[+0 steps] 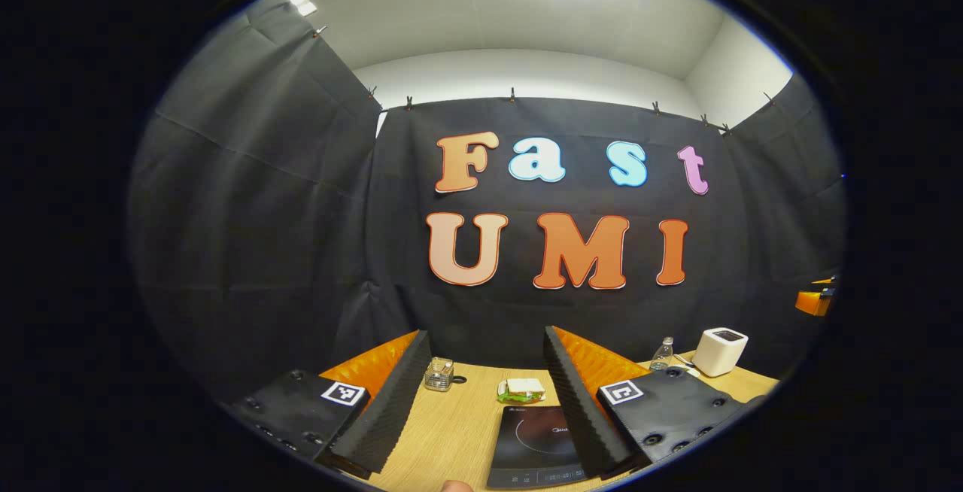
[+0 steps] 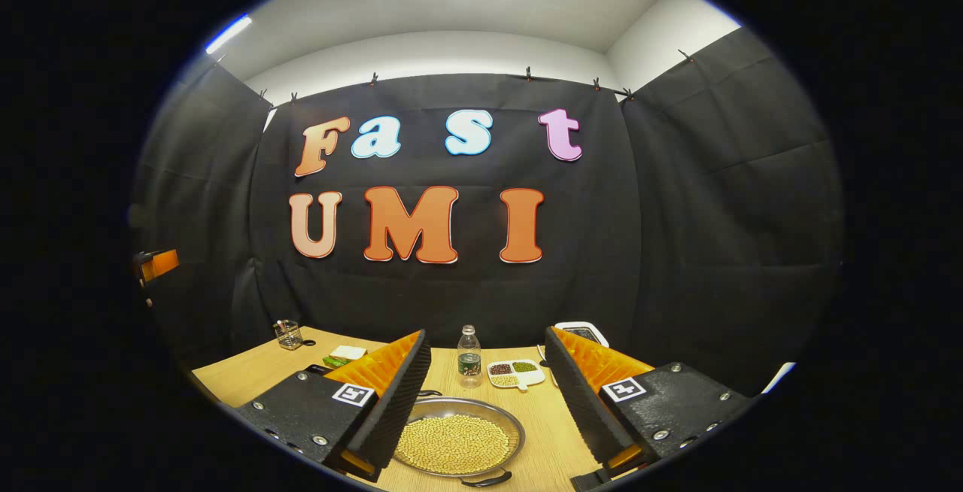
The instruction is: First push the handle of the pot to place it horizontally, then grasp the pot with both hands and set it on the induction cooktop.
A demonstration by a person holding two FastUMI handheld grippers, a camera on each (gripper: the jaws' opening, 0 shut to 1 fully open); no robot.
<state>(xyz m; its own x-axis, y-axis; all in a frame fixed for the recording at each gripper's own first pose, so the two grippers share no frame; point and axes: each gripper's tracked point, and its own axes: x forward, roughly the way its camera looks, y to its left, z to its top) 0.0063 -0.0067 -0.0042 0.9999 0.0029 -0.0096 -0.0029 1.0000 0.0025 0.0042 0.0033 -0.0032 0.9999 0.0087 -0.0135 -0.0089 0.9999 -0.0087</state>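
Note:
The pot (image 2: 516,426) is a shallow metal pan full of yellow beans. It lies on the wooden table low between the fingers of my right gripper (image 2: 486,341), which is open and empty above it. One black handle (image 2: 483,481) points toward me and a second shows at the pan's far rim (image 2: 430,393). The black induction cooktop (image 1: 536,443) lies flat on the table, partly behind the right finger of my left gripper (image 1: 485,349). That gripper is open too, with nothing in it.
A glass jar (image 1: 438,374) and a green-and-white sponge (image 1: 521,390) sit beyond the cooktop. A water bottle (image 2: 469,356), a divided dish of beans (image 2: 515,373) and a white box (image 1: 720,351) stand behind the pot. A fingertip (image 1: 457,486) shows at the bottom edge.

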